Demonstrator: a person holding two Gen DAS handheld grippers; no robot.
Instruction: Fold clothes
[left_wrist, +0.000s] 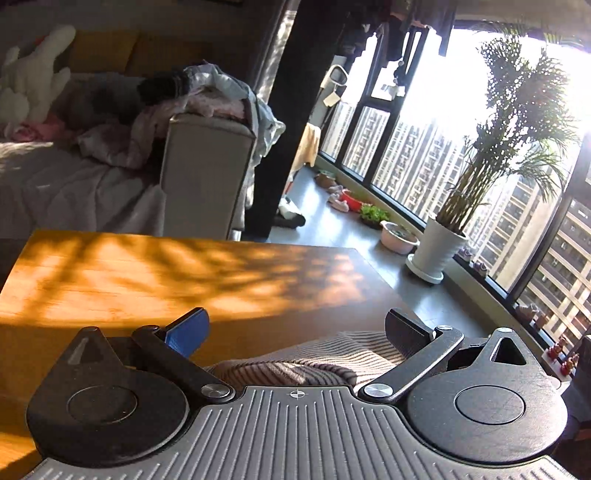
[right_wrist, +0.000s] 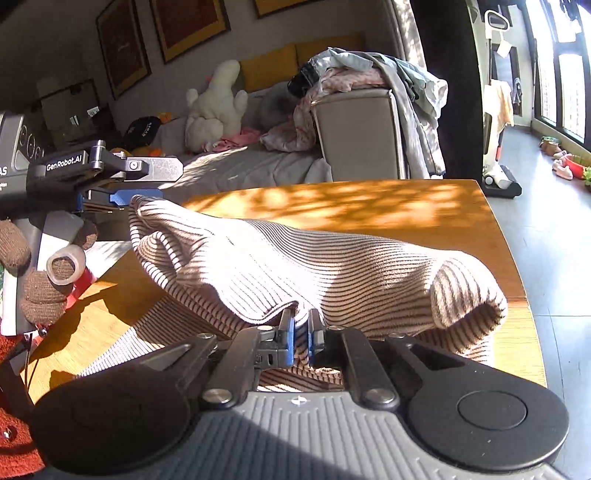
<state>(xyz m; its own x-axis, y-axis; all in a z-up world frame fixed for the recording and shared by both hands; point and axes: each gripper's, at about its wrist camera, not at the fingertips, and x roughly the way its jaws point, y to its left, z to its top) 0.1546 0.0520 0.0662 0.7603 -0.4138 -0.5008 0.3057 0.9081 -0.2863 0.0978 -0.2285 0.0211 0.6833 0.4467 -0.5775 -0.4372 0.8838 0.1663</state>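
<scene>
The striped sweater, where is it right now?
The striped sweater lies bunched on the wooden table, right gripper pinching its near edge, left gripper open above it.

The near part of the striped garment (left_wrist: 295, 363) is hidden under the left gripper (left_wrist: 295, 328) body in the left wrist view. In the right wrist view, its near edge is covered by the right gripper (right_wrist: 301, 332), and the gloved hand (right_wrist: 35, 273) is cut off at the frame's left edge.
</scene>
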